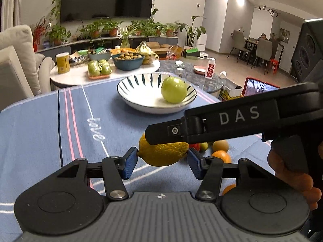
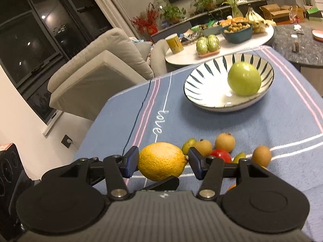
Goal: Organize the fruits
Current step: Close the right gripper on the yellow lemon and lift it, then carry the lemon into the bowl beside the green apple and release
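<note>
- Spreading under everything, the bench (image 1: 40,131) wears a blue napped cloth, soft enough to stop round fruit from rolling far.
- The striped bowl (image 2: 193,98) stands at the far side of the cloth. It is glazed, hard and probably breakable, so fruit should be lowered into it, not dropped.
- One green fruit (image 2: 243,78) already lies inside the bowl, against its right wall, leaving the left half free.
- The lemon (image 2: 162,161) sits at the near edge of the cloth, lying lengthwise between both pairs of tongs.
  - It looks firm and moderately heavy, with a pebbled rind that offers grip.
  - Its ends taper, so pads pressing there could let it squirt out. The fat middle is judged the safer hold.
- The right tongs (image 2: 162,161) are closed to the lemon's length, with one blue pad against the blunt end and the other against the nipple.
- The left tongs (image 1: 161,162) bracket the same lemon. The left pad seems to touch, but whether the right pad does cannot be told.
- A right finger crosses above the lemon in the left wrist view.
- Several small fruits (image 2: 225,142), brown, red and green, cluster just beyond the lemon. They look light and thin-skinned, and want only gentle pressure.
</note>
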Demonstrator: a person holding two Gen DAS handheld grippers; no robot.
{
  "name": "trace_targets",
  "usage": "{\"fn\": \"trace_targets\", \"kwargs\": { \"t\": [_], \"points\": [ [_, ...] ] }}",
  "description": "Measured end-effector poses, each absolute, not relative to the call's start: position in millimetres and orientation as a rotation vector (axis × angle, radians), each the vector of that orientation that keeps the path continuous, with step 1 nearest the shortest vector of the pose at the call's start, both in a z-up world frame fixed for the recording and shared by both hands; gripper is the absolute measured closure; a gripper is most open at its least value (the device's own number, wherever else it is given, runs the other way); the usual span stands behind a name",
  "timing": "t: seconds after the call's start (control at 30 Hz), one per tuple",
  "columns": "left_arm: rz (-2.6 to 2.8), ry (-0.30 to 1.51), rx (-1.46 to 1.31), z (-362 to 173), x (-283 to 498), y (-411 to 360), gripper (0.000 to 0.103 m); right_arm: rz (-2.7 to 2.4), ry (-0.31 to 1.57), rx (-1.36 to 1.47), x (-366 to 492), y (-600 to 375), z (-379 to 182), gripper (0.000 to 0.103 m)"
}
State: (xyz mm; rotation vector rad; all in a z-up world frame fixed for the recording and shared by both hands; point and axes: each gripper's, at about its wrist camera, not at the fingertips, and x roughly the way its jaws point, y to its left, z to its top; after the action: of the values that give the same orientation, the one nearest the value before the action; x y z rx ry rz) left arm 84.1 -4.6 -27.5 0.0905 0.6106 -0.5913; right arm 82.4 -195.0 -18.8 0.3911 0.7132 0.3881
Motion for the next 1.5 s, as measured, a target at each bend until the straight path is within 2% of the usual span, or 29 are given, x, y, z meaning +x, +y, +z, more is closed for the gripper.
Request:
{"fn": "trace_targets", "kwargs": {
  "t": [0.7,1.5],
  "points": [
    [-0.605,0.547,0.144,-0.8,106.3,-31.2,0.051,0.370,0.627,0.390,101.1,-216.0,5.9,0.047],
    [-0.596,0.601,0.189,-13.3,157.5,-61.7,0.051,0.359,0.662,0.472,150.4,-250.7,-9.2,0.047]
  ]
}}
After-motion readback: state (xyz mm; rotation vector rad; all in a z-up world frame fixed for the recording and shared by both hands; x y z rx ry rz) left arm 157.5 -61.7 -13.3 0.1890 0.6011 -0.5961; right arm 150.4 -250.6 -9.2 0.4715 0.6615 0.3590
